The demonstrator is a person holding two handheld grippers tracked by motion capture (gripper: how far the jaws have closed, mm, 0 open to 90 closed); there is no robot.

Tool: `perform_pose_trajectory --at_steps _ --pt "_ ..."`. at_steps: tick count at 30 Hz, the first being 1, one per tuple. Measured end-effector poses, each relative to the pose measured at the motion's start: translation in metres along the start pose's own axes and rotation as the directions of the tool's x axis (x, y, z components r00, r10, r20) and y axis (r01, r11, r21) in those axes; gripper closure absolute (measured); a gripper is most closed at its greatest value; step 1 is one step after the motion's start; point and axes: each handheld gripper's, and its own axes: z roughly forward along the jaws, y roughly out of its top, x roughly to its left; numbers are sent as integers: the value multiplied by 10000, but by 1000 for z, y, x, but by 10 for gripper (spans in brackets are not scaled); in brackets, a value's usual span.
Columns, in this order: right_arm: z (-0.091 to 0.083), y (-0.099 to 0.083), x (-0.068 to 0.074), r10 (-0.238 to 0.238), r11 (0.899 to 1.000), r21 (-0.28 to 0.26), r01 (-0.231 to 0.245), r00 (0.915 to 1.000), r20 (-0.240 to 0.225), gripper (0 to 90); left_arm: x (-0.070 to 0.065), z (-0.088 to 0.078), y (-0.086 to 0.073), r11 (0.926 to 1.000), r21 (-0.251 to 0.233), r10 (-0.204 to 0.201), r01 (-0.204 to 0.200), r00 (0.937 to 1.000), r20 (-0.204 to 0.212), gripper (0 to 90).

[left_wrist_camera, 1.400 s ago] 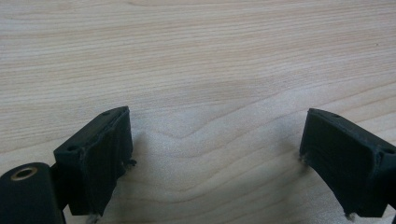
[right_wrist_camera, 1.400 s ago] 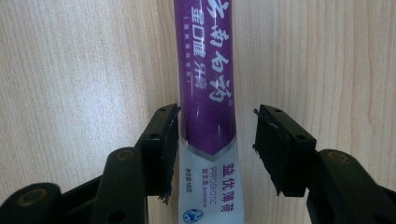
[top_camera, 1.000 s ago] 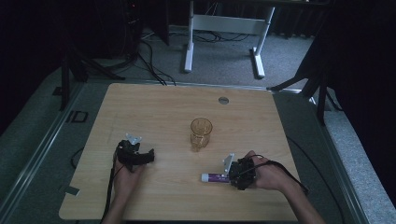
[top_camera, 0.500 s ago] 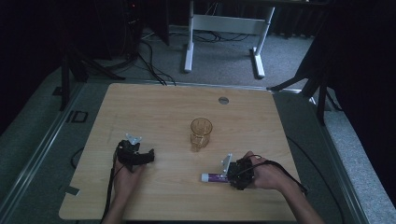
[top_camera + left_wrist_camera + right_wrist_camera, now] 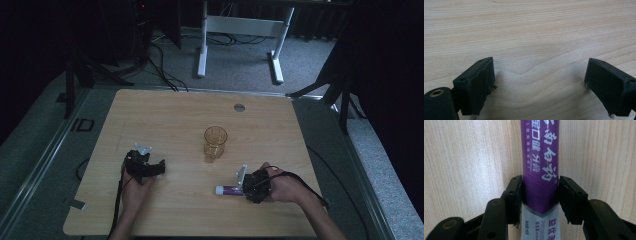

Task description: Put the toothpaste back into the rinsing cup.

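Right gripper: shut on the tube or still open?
Shut on it. In the right gripper view, both jaws of the right gripper press the sides of the purple tube.

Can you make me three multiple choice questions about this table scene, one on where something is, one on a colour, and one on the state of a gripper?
1. Where does the glass cup stand?
A. Near the middle of the table
B. At the table's front left corner
C. Between the left jaws

2. What colour is most of the toothpaste tube?
A. Green
B. Purple
C. Orange

3. How is the left hand-held gripper?
A. Shut on the tube
B. Shut on the cup
C. Open, with bare table between its jaws

Answers: 1 A, the high view shows the cup at mid-table, between the two hands. 2 B, the right gripper view shows a purple body with a white end, pinched by the right hand-held gripper. 3 C, the left gripper view shows the jaws wide apart over wood.
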Motion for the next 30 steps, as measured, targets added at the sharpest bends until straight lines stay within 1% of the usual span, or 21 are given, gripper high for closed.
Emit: perform_pose_trajectory --at_steps 7,17,26,30 --pt "0 -1 -1 31 10000 -14 -31 10000 -85 548 0 0 0 10000 -3 -1 1 10000 3 97" --pt "0 -8 -2 157 9999 20 -157 9998 -151 539 0 0 0 10000 0 1 -1 10000 0 97" --pt "0 -9 -6 342 9994 -7 -343 9983 -467 548 0 0 0 10000 -4 -1 1 10000 3 97" --pt "0 -10 -6 368 9993 -26 -369 9981 -492 552 0 0 0 10000 1 8 -8 10000 4 97"
